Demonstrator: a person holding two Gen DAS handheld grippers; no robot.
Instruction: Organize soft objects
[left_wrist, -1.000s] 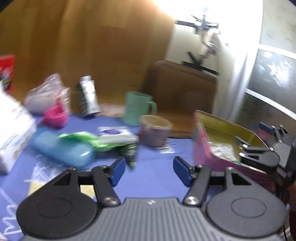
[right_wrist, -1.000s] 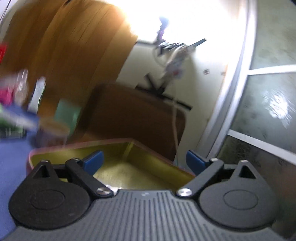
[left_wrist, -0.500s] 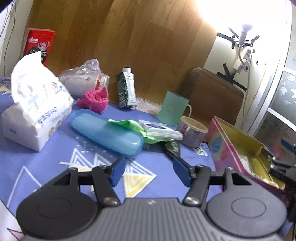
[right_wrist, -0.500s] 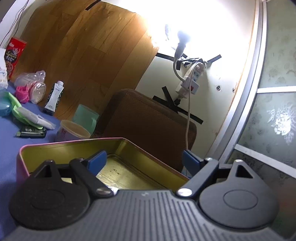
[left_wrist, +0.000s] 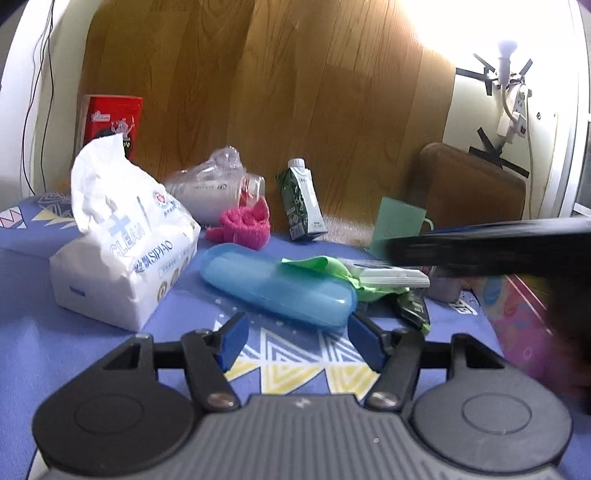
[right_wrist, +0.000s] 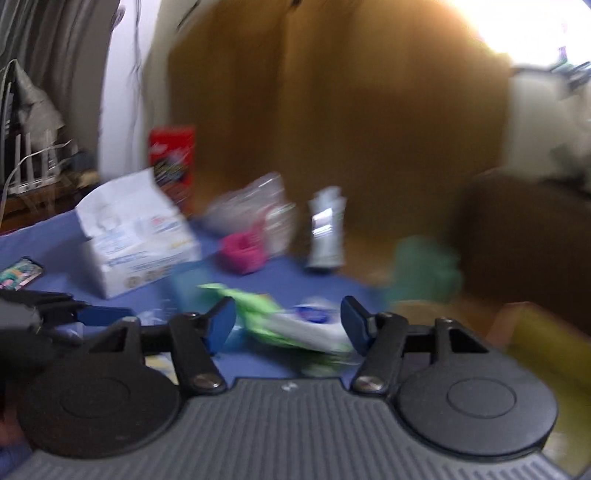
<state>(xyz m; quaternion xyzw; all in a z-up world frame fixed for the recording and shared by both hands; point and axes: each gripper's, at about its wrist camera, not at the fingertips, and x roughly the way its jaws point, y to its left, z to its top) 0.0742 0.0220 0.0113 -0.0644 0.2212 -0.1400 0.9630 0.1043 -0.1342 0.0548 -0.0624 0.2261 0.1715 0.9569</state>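
Overhead glare, wood-panel wall (left_wrist: 295, 110), blue patterned cloth (left_wrist: 110, 350) — left tongs (left_wrist: 293, 338) apart, right tongs (right_wrist: 288, 325) closing, both empty.

The whole right wrist view is motion-smeared: the tissue pack (right_wrist: 136, 243), carton (right_wrist: 327, 232) and green cloth (right_wrist: 258, 306) show as streaks, print unreadable. In the left wrist view, a dark blurred bar, the right gripper (left_wrist: 491, 247), enters from 3 o'clock, covering most of the mint mug (left_wrist: 397, 221) and the tin (left_wrist: 517, 317), itself cut off at the edge. The blue case (left_wrist: 277, 284) hides the cloth's lower part.
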